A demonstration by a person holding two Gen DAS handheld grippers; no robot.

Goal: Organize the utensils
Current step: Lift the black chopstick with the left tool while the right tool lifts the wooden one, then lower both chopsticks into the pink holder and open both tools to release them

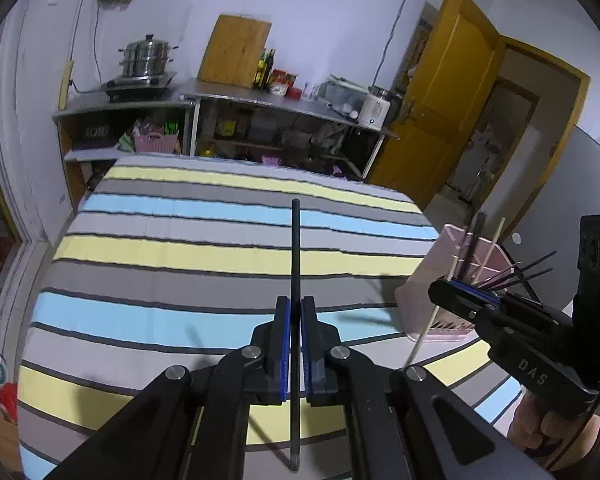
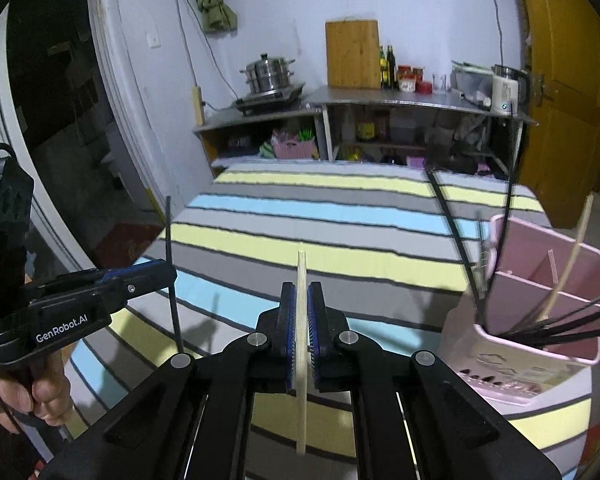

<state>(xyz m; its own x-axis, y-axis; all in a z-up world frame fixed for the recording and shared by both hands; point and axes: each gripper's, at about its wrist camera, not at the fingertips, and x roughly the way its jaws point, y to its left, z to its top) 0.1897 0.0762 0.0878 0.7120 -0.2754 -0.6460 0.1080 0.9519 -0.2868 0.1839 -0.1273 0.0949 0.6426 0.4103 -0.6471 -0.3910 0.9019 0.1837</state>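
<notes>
Left wrist view: left tool (image 1: 295, 320) clamped on black chopstick (image 1: 295, 248), right tool (image 2: 303, 312) on pale chopstick (image 2: 301, 276), both mid-carry, needing lowering into pink holder (image 2: 540, 320).

The pink plastic utensil holder (image 2: 540, 332) stands on the striped cloth-covered table (image 2: 320, 216) at its right, with the steel shelf counter (image 2: 380, 98) behind
</notes>
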